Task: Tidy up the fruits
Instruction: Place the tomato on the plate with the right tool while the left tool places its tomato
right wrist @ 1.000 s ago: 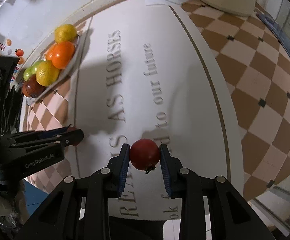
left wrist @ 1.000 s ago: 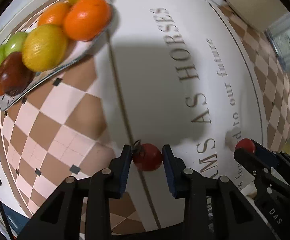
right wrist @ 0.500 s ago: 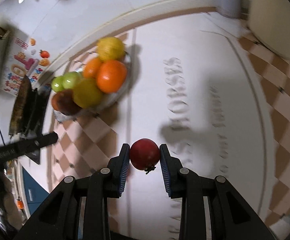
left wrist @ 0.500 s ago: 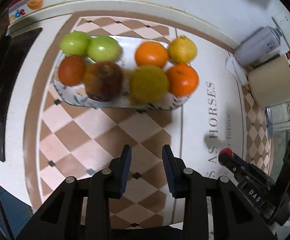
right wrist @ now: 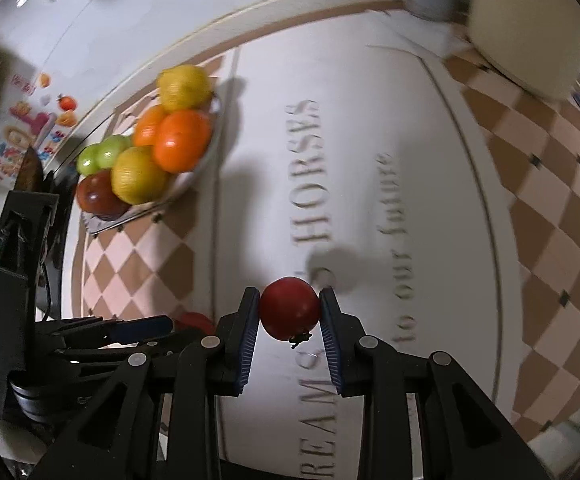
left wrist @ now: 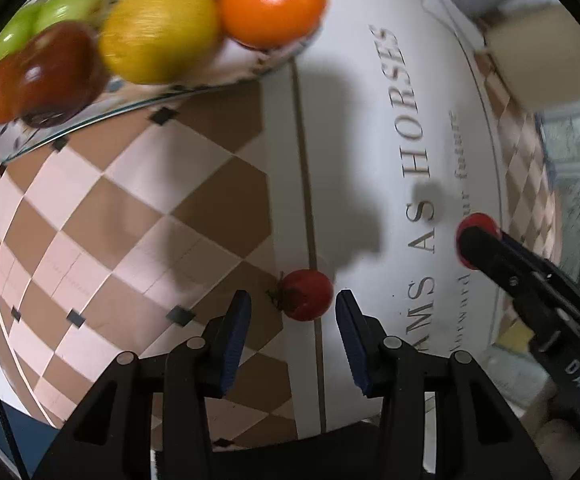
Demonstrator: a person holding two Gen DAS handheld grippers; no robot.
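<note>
left gripper (left wrist: 290,312) just opened, pads clear either side of a small red tomato (left wrist: 307,295) resting on the table (left wrist: 350,128). right gripper (right wrist: 290,316) clamped on a second tomato (right wrist: 289,307), above the table. far left, plate (right wrist: 206,160) piled with fruit.

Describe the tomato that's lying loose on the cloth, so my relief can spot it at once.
Find the tablecloth and its thin brown line dividing the checks from the lettered white panel. The tomato lies on that line, between the open left gripper. Unlike the second tomato, clamped in the right gripper, it lies free, its stem pointing at the checks.
</note>
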